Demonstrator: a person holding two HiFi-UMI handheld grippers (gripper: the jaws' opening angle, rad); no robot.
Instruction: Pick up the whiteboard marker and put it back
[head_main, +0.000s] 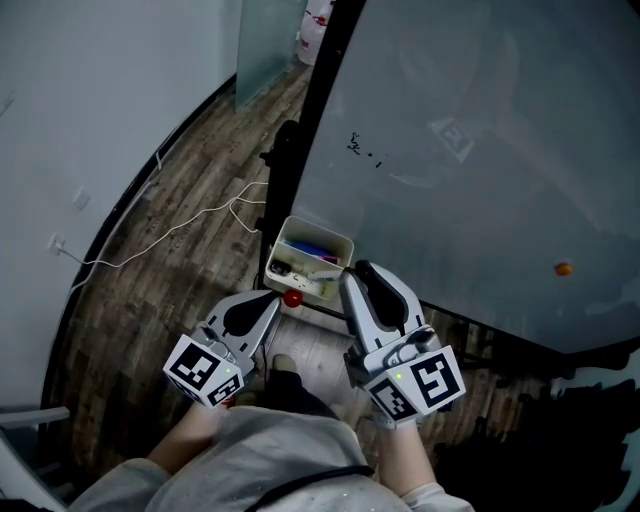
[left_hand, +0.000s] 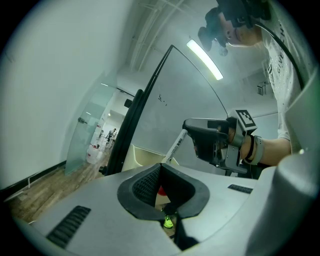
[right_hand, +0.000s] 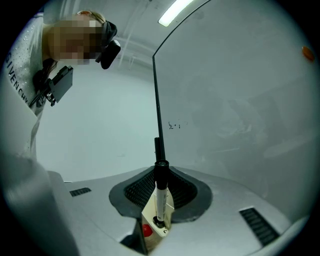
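A whiteboard marker (right_hand: 160, 197), white-bodied with a black cap, stands nearly upright between the jaws of my right gripper (right_hand: 159, 175), which is shut on it. Its lower end points into the cream tray (head_main: 345, 245) fixed at the whiteboard's lower left corner. In the left gripper view the marker (left_hand: 175, 147) slants down from the right gripper (left_hand: 192, 131) toward the tray (left_hand: 142, 156). In the head view the right gripper (head_main: 352, 272) hovers at the tray's near right side. My left gripper (head_main: 272, 298) sits just left of it, its jaws together with nothing held, beside a small red round thing (head_main: 292, 297).
The big whiteboard (head_main: 480, 150) carries a small black scribble (head_main: 355, 145) and an orange magnet (head_main: 564, 268). Its black frame post (head_main: 300, 130) runs down beside the tray. A white cable (head_main: 180, 230) lies on the wooden floor. More markers lie in the tray.
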